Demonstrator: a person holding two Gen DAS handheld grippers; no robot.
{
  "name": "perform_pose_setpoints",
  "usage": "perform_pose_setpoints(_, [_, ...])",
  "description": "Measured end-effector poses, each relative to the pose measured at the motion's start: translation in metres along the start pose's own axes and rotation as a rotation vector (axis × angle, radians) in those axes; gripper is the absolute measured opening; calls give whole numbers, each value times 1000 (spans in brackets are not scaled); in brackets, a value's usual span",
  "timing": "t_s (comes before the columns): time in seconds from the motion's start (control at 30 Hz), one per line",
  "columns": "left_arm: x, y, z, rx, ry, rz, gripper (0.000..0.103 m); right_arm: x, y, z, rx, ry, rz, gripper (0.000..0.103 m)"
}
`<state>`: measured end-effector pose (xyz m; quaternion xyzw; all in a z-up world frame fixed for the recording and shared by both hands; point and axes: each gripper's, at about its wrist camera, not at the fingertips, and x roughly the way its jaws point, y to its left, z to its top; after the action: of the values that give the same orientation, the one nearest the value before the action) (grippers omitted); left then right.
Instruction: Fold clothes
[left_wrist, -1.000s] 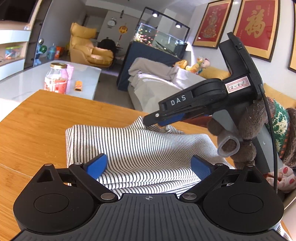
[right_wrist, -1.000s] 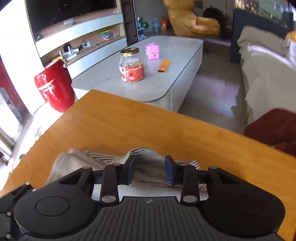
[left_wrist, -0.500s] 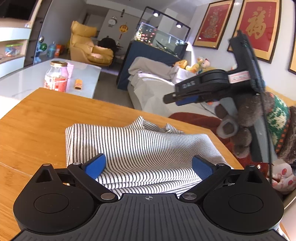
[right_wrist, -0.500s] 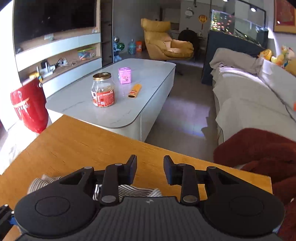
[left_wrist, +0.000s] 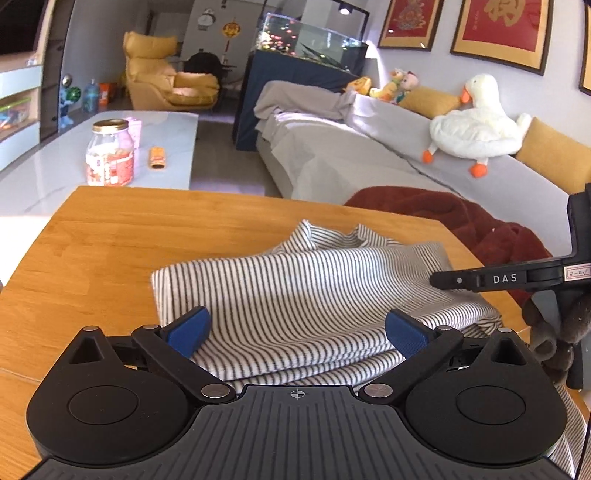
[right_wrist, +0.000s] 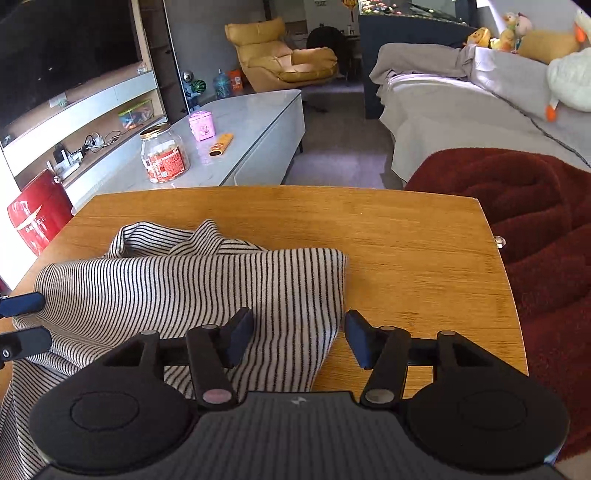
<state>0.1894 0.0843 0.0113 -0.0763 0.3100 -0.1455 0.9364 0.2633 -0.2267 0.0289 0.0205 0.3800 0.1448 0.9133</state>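
A: Surface and room?
B: Honey-coloured bamboo table (right_wrist: 406, 258) in a living room; white marble coffee table (right_wrist: 255, 122) beyond, grey covered sofa (left_wrist: 332, 158) to the right.
A: Task item?
B: Black-and-white striped knit garment (left_wrist: 314, 291), folded in layers, lies on the table's near left portion.
A: Tool state?
B: Left tool (left_wrist: 295, 328): blue fingers spread wide over the fabric, gripping nothing. Right tool (right_wrist: 297, 338): fingers parted, empty, straddling the garment's right edge.
A: View differences?
B: Only the right wrist view shows the red mini fridge (right_wrist: 33, 218); only the left shows framed red wall art (left_wrist: 502, 26).
A: Open room?
B: Bare wood right of and beyond the garment; dark red plush blanket (right_wrist: 535, 221) borders the right edge.
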Motion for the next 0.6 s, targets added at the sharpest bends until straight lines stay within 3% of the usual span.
perform_pose_setpoints(0.1, [-14,11,9,-27,-14,53,103,-2,-2,9,31,-6,24,54])
perform_pose_setpoints(0.27, [-33,30,20,-141,-25,78,103,29,27,42,-34,4,91,53])
perform_pose_setpoints(0.43, [-58,30,19,-143,-48,84,103,67,52,69,-80,52,157,51])
perform_pose_setpoints(0.53, [-75,35,16,-148,-58,91,103,85,59,68,-100,102,170,33])
perform_pose_setpoints(0.57, [-80,38,15,-152,-62,94,103,84,63,66,-115,99,166,13])
perform_pose_setpoints(0.6, [-83,41,15,-162,-65,94,103,82,66,65,-130,92,163,6])
